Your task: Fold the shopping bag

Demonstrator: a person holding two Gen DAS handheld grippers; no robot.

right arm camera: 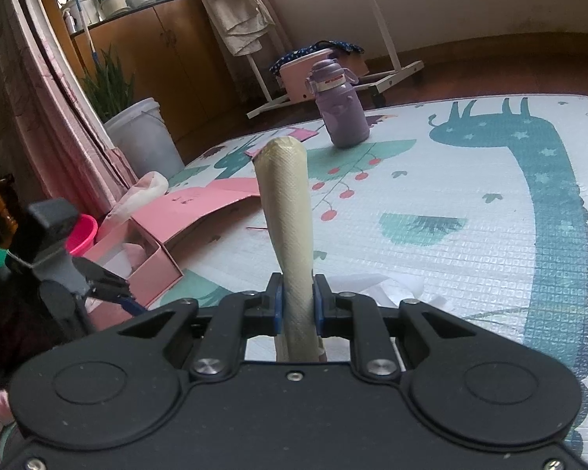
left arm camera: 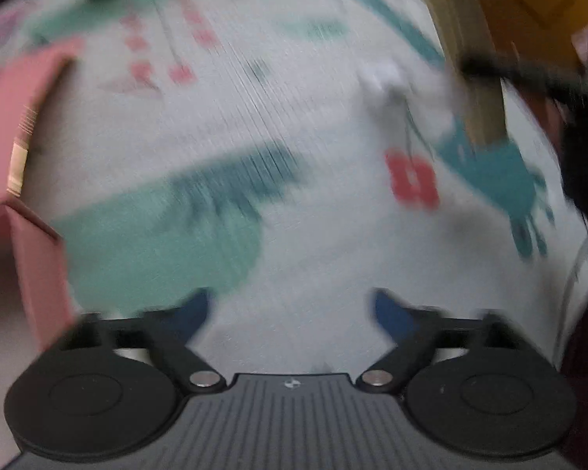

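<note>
- Pale gold, ribbed material makes up the shopping bag [right arm camera: 284, 211], which is gathered into 1 narrow strip; it is clamped between the 2 blue-padded fingers of the right tongs [right arm camera: 297, 305], low on its length; the grip looks meant to keep the layers from springing apart.
- The strip's long axis runs up and away from the right tongs, leaning slightly left toward a rounded top end; that end hangs free in the air above the play mat [right arm camera: 470, 235]; a short tail shows below the jaws.
- The left tongs [left arm camera: 290, 309] stand wide apart with nothing between the pads; their view is motion-blurred, over the mat, with the gold strip [left arm camera: 466, 58] at the upper right, well apart from them.
- From the right wrist view, the left tongs [right arm camera: 131, 305] sit low on the left, beside a pink box [right arm camera: 153, 270].
- A purple bottle [right arm camera: 343, 113] stands on the mat, well beyond the bag.
- My judgement: a narrow strip fits either a bag partly folded or 1 nearly finished; these views do not settle which.
</note>
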